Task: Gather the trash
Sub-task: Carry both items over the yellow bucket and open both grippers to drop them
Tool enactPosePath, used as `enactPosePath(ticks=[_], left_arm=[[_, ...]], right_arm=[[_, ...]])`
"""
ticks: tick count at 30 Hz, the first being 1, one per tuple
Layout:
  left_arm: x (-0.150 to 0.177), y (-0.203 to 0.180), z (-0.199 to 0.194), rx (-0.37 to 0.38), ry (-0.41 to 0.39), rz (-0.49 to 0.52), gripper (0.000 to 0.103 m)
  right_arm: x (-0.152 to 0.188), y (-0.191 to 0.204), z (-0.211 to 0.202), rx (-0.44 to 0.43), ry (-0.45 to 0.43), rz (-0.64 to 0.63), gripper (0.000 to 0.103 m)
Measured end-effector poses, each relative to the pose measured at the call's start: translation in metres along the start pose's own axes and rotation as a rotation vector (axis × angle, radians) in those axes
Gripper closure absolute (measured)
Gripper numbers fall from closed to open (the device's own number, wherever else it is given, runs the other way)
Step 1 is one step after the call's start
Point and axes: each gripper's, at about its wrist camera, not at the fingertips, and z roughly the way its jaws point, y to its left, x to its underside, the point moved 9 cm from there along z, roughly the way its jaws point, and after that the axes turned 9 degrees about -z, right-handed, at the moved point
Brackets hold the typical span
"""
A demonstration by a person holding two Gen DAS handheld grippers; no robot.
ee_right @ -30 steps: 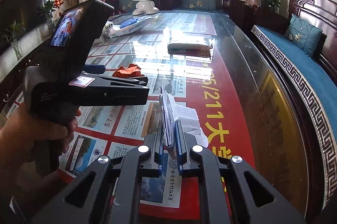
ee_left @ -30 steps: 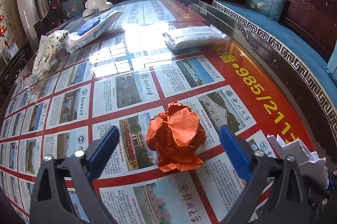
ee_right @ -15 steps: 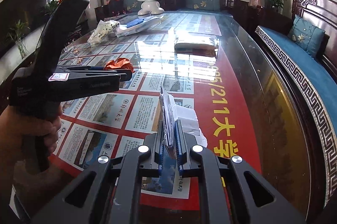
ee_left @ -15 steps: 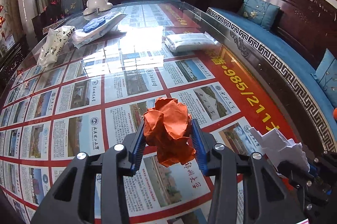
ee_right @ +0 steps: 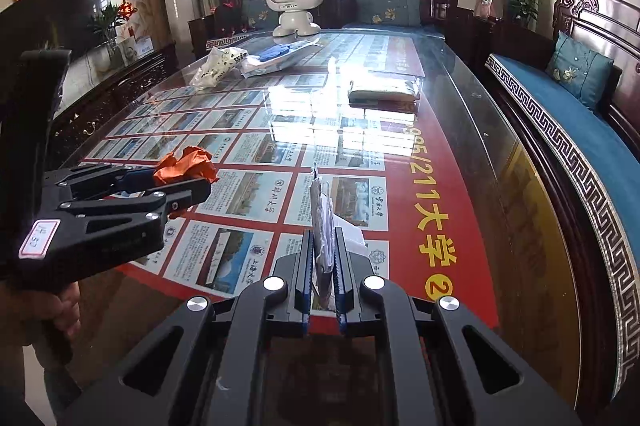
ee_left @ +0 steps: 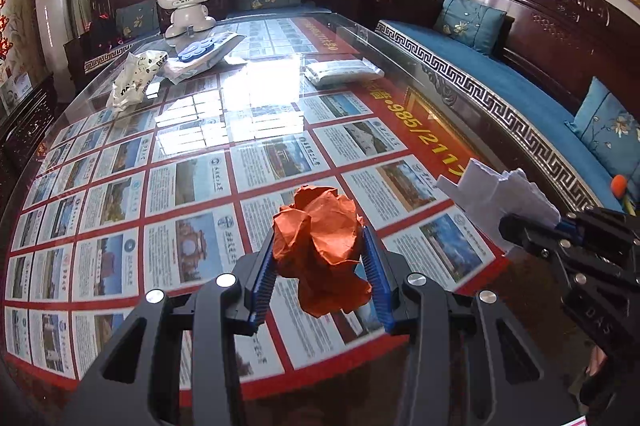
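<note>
Left tongs pinched the orange paper wad, lower centre of frame, lifted clear of the desk. Right tongs were pressed onto white crumpled paper, held edge-up. Remaining trash lay far ahead, upper left: white plastic bag, nearer the left tongs; long axis toward camera. No bin visible.

Orange paper wad now clamped, off table.
</note>
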Motion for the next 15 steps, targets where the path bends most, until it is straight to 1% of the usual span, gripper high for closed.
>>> enactPosePath(ticks=[3,7,15], left_arm=[[0.021,-0.005,-0.030,0.027,-0.005,0.021,0.061],[0.050,-0.009,-0.068,0.054,-0.021,0.044,0.061],[0.127,-0.018,-0.125,0.075,-0.012,0.096,0.061]], right_arm=[[0.010,0.015,-0.019,-0.029,-0.002,-0.005,0.094],[0.031,0.040,-0.043,-0.076,0.001,-0.008,0.094],[0.079,0.087,-0.098,-0.123,-0.003,-0.023,0.094]])
